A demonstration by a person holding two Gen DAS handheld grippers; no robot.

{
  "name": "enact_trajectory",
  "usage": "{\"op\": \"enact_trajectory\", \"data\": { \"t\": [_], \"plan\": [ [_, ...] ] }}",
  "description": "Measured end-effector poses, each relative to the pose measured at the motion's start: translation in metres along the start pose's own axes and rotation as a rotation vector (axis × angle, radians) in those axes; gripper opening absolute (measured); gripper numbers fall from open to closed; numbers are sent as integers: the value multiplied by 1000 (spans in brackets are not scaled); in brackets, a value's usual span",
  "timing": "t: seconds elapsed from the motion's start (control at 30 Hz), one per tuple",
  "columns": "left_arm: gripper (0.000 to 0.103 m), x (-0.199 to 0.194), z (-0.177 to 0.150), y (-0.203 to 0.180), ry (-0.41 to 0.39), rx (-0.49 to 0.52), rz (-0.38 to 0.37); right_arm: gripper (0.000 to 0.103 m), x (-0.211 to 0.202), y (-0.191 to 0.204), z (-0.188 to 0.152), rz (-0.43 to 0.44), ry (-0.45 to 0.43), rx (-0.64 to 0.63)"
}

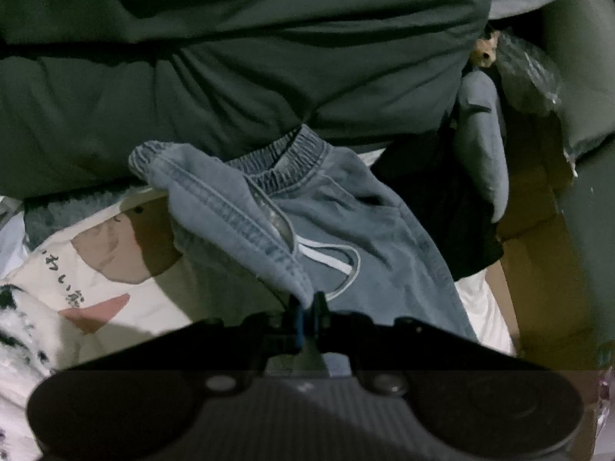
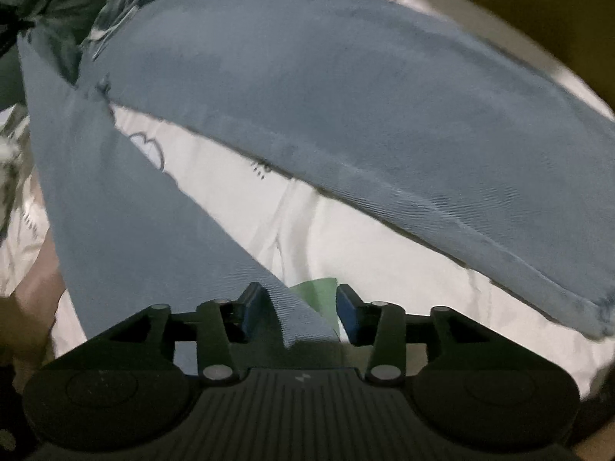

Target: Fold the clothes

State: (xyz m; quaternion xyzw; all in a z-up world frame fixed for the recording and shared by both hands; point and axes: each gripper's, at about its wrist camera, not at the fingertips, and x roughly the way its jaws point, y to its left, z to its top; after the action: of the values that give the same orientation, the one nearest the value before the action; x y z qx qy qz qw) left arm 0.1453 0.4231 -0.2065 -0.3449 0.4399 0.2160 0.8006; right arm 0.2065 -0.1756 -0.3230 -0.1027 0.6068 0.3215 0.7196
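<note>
Right wrist view: right gripper point(image 2: 300, 309) spread, one leg of blue jeans point(image 2: 307, 88) running up-left from between pads, seemingly unpinched. Left gripper point(image 1: 306, 313) pinching waistband fold, garment stretching ahead.

Clearance around the jeans: tight on most sides.

The dark green quilt point(image 1: 238, 57) bulked high just behind the jeans point(image 1: 330, 230), closing off that side. A black garment point(image 1: 434, 199) and a cardboard box wall point(image 1: 538, 253) hemmed in the right; printed cream fabric point(image 1: 107, 269) lay flat on the left, passable above. Between the two spread legs of the jeans point(image 2: 346, 88), a wedge of bare white sheet point(image 2: 346, 238) lay open ahead of the right gripper point(image 2: 303, 307), whose parted jaws straddled one leg's edge.
</note>
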Motion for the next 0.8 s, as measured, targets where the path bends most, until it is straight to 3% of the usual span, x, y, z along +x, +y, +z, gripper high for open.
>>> {"op": "enact_trajectory", "data": {
  "t": [0.4, 0.8],
  "plan": [
    [5, 5, -3, 5, 17, -7, 4, 50, 30, -4, 13, 121, 259, -159],
    [5, 6, -4, 5, 23, 8, -2, 48, -4, -5, 33, 326, 337, -134]
  ]
}}
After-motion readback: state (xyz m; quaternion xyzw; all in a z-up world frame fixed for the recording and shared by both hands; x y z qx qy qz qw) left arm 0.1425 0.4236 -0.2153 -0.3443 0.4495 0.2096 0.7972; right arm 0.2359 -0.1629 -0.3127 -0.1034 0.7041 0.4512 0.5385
